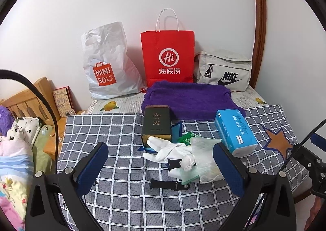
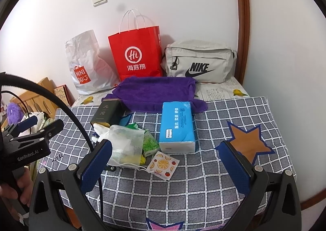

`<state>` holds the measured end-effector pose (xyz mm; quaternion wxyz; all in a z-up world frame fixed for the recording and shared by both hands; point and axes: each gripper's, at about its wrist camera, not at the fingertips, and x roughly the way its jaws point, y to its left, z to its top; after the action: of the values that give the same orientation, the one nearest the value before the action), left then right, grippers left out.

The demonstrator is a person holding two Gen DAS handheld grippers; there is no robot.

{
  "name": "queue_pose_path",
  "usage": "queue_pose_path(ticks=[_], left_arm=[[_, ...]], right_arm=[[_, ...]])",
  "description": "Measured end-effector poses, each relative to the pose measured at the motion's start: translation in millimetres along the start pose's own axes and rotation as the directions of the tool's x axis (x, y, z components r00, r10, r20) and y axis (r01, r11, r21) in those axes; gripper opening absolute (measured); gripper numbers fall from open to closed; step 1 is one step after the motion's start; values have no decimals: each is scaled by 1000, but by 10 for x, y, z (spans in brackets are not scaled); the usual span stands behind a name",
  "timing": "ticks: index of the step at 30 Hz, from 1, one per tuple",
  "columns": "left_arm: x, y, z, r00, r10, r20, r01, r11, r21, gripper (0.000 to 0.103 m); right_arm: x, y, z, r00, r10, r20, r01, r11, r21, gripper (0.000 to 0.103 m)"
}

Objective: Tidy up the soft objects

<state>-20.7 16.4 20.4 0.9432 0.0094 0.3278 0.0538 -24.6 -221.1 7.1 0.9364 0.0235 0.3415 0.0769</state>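
A purple towel [image 1: 189, 100] [image 2: 154, 92] lies at the back of the checked cloth. White gloves [image 1: 171, 151] [image 2: 101, 131], a mesh pouch [image 1: 205, 159] [image 2: 124, 145] and a blue tissue pack [image 1: 234, 131] [image 2: 177, 127] lie in the middle, by a dark tin [image 1: 156, 123] [image 2: 108, 112]. My left gripper [image 1: 161, 167] is open and empty, just short of the gloves. My right gripper [image 2: 167, 167] is open and empty, in front of the tissue pack and above a fruit-print packet [image 2: 163, 164].
A white Miniso bag [image 1: 108, 67] [image 2: 85, 65], a red paper bag [image 1: 168, 57] [image 2: 136, 55] and a grey Nike bag [image 1: 224, 70] [image 2: 199, 61] stand against the wall. A black strap [image 1: 165, 185] lies near the left gripper. Bedding [image 1: 16, 149] is at the left.
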Motion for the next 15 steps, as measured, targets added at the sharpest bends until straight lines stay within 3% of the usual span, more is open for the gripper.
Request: queue_pose_path(ticks=[15], left_arm=[[-116, -58, -18, 1000, 5, 14, -5, 1000, 7, 103]], right_arm=[[-94, 14, 16, 1000, 7, 25, -7, 1000, 2, 103]])
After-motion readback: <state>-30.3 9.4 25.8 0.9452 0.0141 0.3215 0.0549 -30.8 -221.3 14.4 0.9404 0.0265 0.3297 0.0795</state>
